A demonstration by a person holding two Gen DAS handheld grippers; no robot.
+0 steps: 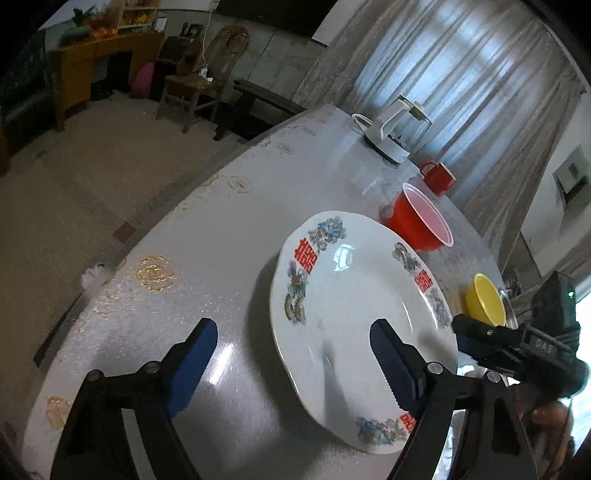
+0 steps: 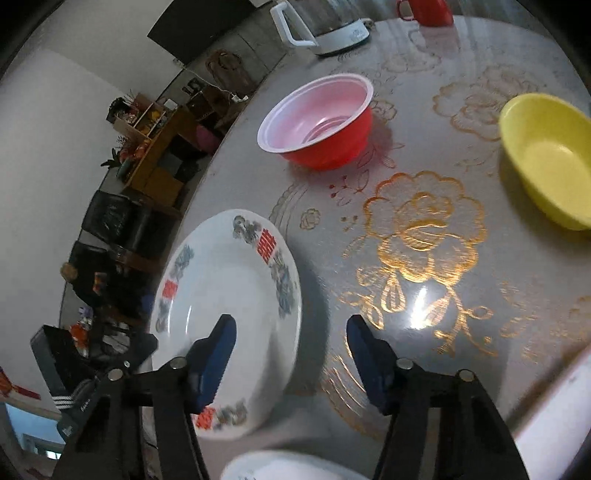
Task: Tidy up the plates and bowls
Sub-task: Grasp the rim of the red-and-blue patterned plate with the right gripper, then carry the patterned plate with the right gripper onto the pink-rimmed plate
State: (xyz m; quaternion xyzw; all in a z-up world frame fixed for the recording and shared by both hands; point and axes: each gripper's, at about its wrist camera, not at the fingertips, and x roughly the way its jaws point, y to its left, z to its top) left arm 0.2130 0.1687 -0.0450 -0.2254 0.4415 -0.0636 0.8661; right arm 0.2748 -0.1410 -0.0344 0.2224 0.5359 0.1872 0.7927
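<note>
A white plate [image 1: 364, 314] with a red and blue patterned rim lies on the round table. My left gripper [image 1: 295, 343] stands open astride the plate's left rim, its right finger over the plate and its left finger over the bare table. From the other side, my right gripper [image 2: 291, 339] is open astride the same plate's [image 2: 229, 295] right rim. Neither gripper's pads press on it. Beyond the plate sit a red bowl [image 1: 424, 225] [image 2: 317, 122] with a pale inside and a yellow bowl [image 1: 484, 299] [image 2: 550, 158]. The rim of a second white plate [image 2: 288, 469] shows at the bottom of the right wrist view.
A white kettle [image 1: 391, 133] [image 2: 325, 29] and a red mug [image 1: 439, 177] [image 2: 428, 11] stand at the far side of the table [image 2: 424, 240]. The table's curved edge [image 1: 155, 236] runs close to the plate's left. Chairs and a wooden desk stand beyond it.
</note>
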